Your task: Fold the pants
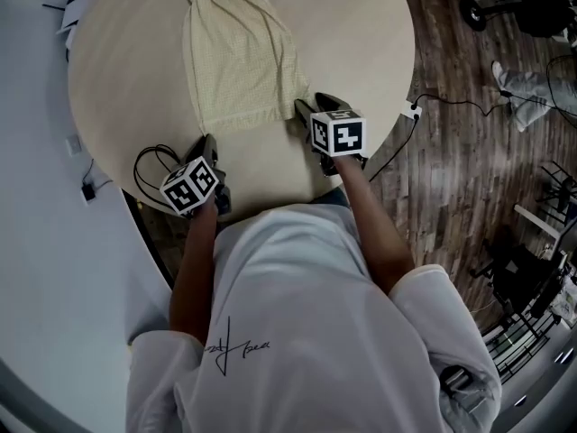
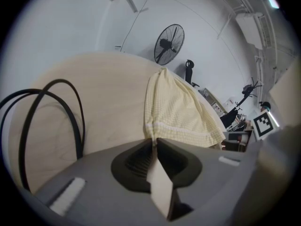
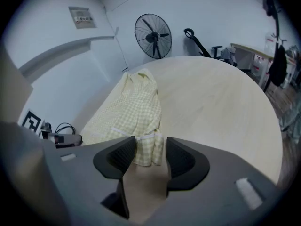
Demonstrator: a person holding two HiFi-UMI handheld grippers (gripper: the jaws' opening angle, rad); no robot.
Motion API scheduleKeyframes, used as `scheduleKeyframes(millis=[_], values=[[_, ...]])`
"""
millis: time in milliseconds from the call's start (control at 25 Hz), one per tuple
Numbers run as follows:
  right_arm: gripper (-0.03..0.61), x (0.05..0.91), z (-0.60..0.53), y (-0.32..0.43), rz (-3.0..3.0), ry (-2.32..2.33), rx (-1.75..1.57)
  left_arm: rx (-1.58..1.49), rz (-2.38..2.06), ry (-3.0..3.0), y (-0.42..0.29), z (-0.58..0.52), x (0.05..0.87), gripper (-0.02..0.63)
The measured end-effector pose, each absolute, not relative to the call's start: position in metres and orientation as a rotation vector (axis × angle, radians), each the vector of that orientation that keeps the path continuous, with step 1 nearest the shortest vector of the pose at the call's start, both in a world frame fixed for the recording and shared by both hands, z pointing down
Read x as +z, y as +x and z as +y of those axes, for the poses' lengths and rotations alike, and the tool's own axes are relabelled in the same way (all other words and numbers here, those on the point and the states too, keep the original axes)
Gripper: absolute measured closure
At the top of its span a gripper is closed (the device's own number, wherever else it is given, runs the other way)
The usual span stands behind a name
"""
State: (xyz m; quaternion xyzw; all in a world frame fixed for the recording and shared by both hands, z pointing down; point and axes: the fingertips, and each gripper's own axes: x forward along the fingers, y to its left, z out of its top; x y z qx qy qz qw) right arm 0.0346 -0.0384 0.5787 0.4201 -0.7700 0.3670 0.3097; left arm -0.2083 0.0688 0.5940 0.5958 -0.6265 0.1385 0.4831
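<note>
Pale yellow checked pants lie flat on the round wooden table, with the hem toward me. My left gripper is at the hem's left corner. In the left gripper view its jaws are pinched nearly together and the cloth's corner runs into the narrow gap. My right gripper is at the hem's right corner. In the right gripper view its jaws stand wide apart, and the pants' corner lies between the tips without touching the pads.
A black cable loop lies on the table just left of my left gripper, also seen in its own view. The table's near edge is right behind both grippers. A standing fan is beyond the table. A white cable hangs at the table's right edge.
</note>
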Motion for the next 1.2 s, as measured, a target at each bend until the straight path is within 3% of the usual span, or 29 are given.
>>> scheduleKeyframes(millis=[280, 400, 640, 1200], values=[[0.4, 0.58, -0.035, 0.032, -2.024, 1.129, 0.89, 0.319, -1.52, 1.451, -0.207, 0.068, 0.591, 0.523], [0.472, 0.579, -0.036, 0.033, -2.026, 1.122, 0.92, 0.314, -1.52, 1.45, -0.208, 0.067, 0.591, 0.525], [0.535, 0.578, -0.034, 0.037, -2.029, 1.129, 0.981, 0.286, -1.511, 1.441, -0.209, 0.067, 0.592, 0.528], [0.545, 0.566, -0.027, 0.04, -2.054, 1.087, 1.158, 0.221, -1.499, 1.468, -0.216, 0.067, 0.576, 0.531]])
